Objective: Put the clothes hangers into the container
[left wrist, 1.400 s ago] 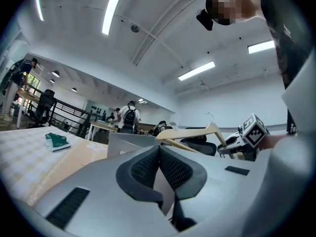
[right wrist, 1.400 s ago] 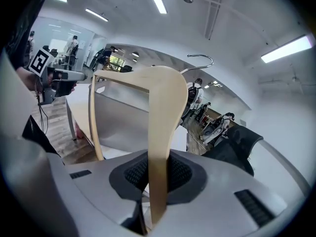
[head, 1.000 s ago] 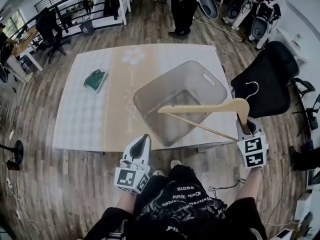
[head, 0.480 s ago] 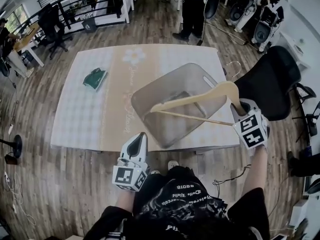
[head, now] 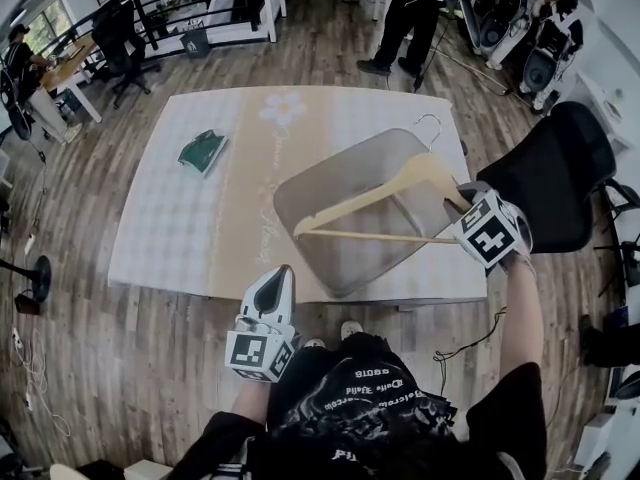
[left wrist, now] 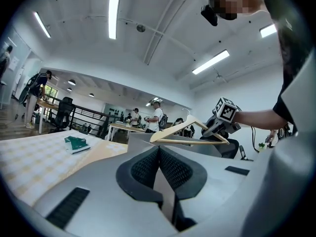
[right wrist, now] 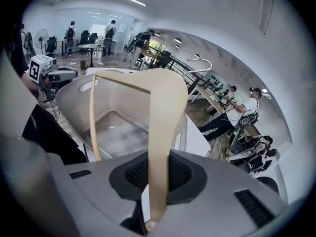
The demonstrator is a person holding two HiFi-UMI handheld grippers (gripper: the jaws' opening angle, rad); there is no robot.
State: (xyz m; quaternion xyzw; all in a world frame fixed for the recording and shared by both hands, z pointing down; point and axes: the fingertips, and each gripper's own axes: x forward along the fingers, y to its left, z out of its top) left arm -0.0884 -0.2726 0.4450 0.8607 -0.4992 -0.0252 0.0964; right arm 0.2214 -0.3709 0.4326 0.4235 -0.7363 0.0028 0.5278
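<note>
The right gripper (head: pixel 464 196), at the right middle of the head view, has its jaws closed narrow on one end of the wooden clothes hanger (head: pixel 385 190); the right gripper view shows the pale wood pressed between the two dark pads. The hanger lies almost flat over the open grey container (head: pixel 345 268), with its long bar toward the lower side of the frame and its metal hook (head: pixel 431 122) toward the upper right, past the container rim. I cannot tell if the hanger touches the container. The container stands on the right part of the light table (head: pixel 170 218), and a small green object (head: pixel 203 152) lies well apart at the table's upper left. The left gripper (head: pixel 279 278), at the lower middle below the table's near edge, has its jaws pressed together with nothing between them.
</note>
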